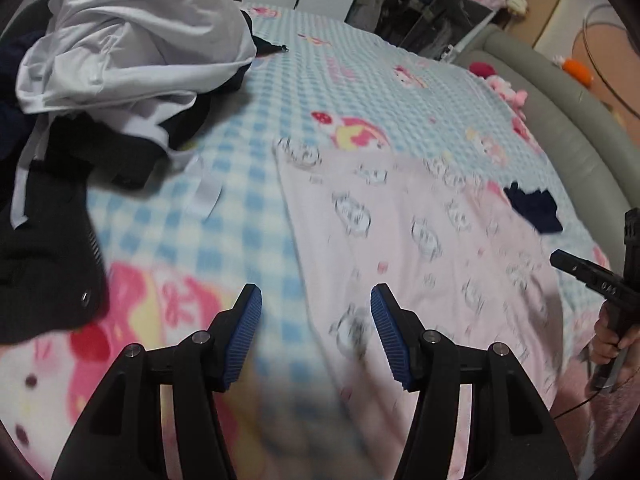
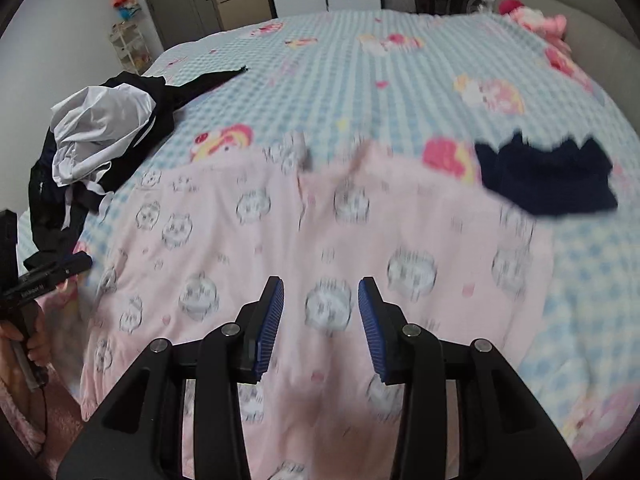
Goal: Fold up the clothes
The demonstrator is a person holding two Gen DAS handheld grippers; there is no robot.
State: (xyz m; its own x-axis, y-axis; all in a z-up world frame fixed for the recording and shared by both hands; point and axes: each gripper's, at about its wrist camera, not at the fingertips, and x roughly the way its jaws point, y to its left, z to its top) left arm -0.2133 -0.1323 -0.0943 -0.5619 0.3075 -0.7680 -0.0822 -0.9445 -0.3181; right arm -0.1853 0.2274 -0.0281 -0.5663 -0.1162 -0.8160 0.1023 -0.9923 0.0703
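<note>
Nearest, the left gripper (image 1: pixel 316 300) hangs with its jaws wide apart and nothing between them, over the checked bedspread (image 1: pixel 360 80) at the edge of the pink garment (image 1: pixel 420 240). The right gripper (image 2: pixel 321 292) hangs over that garment's middle, jaws narrower, also empty. No writing on anything is readable; the prints are blurred. At ten o'clock in the left wrist view lies a heap of white and dark clothes (image 1: pixel 120 60). At two o'clock in the right wrist view a small navy piece (image 2: pixel 548 180) rests on the pink garment's far corner.
</note>
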